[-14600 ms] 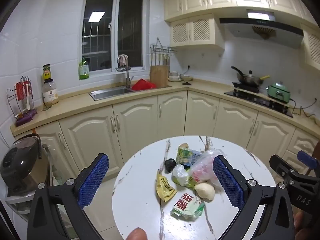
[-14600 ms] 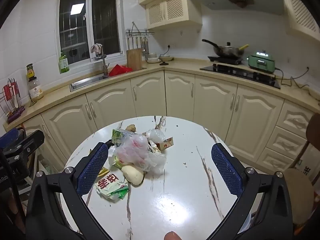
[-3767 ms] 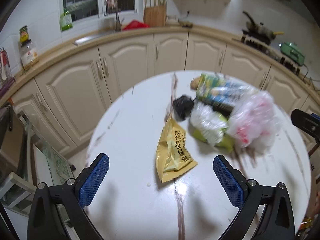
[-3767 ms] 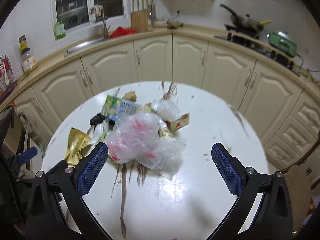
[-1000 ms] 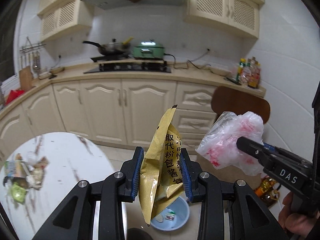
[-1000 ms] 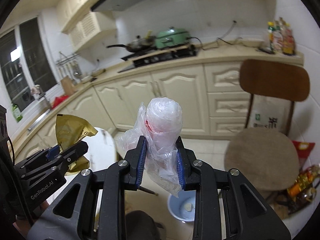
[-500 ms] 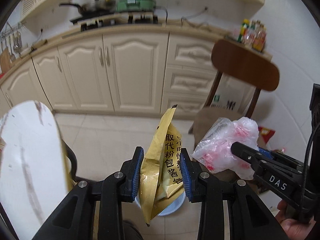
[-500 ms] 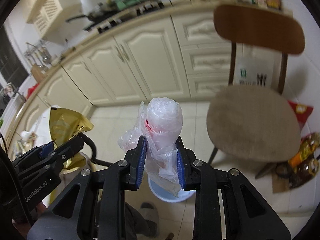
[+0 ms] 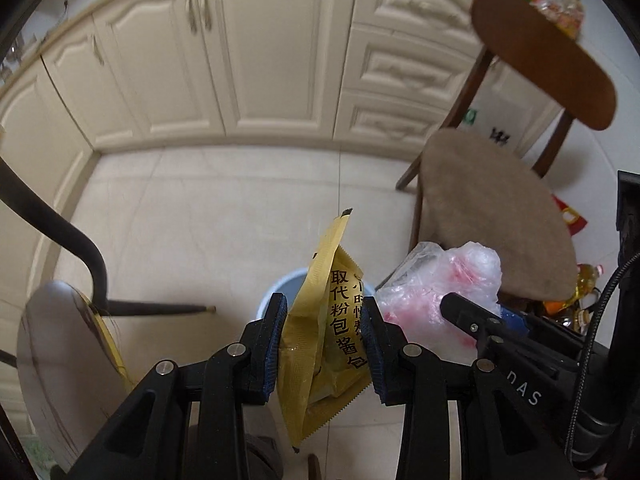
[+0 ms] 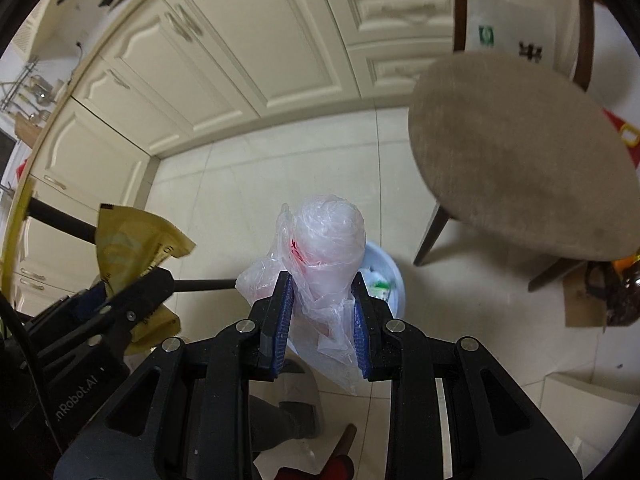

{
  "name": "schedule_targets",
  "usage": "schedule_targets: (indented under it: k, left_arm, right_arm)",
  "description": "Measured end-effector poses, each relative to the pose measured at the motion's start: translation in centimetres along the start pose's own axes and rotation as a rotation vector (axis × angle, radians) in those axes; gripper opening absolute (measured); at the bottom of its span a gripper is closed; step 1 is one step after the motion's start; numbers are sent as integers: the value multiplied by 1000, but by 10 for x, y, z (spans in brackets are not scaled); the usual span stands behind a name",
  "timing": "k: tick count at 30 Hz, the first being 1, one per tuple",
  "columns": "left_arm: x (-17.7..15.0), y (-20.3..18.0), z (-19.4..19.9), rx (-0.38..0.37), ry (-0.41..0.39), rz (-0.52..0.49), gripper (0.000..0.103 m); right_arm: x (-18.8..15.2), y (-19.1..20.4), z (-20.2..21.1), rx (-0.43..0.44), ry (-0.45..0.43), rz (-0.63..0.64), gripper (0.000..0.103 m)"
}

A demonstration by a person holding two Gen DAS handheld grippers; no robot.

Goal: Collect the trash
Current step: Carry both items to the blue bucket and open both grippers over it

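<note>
- Cream cabinet fronts curve along the far edge of a pale tiled floor, seen from above in both wrist views.
- One wooden chair with a tan padded seat stands on the right; its dark legs reach the tiles close to the bin.
- One light blue trash bin sits on the floor, with white and green scraps visible inside; in the left wrist view only a sliver of its rim shows behind the packet.
- One left gripper is clamped on a single yellow snack packet printed with black characters; the packet stands upright between the blue pads, directly over the bin.
- One right gripper is clenched around a single clear plastic bag with red marks, bunched into a rounded lump above the pads and trailing loose film below; it hangs over the bin's near rim.
- Two pieces of trash are held in all, one per gripper, side by side and near each other.
- One round table edge shows at lower left, with a black curved table leg beside it.
- Several bottles stand on the floor behind the chair; their number cannot be told.
</note>
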State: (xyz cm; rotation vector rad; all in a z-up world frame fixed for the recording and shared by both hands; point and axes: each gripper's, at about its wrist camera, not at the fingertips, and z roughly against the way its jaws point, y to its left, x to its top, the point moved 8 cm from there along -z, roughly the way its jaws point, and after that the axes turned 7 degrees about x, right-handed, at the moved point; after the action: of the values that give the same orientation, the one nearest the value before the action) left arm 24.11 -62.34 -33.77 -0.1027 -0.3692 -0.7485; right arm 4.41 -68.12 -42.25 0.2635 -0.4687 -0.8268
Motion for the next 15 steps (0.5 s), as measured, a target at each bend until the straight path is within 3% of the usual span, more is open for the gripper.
schedule_targets:
  k: [3,7,8,10,13,15]
  left_arm:
    - [12,-2,-24,25,42,-18,36]
    - [23,-3,-40,43,52,-12,63]
    - [30,-4,-44,59,51,-13,66]
    - [26,-1,-47,74,48,-9,68]
    - [27,-2,-46,85,41,-3,68]
    - [25,-3,-41,101,21,-8,69]
  right_arm:
    - [-2,-6,-20,-2,37,-20,30]
    - [-6,-12,-40,-7,75,-42,38]
    - [-5,-14,-43,-10,78,-48,42]
    - [-6,-18,-45,-10,79,-70,70]
    - [-8,-26,-41,-26,68,-105,99]
    - [-9,-31,-40,-50,74,-122,103]
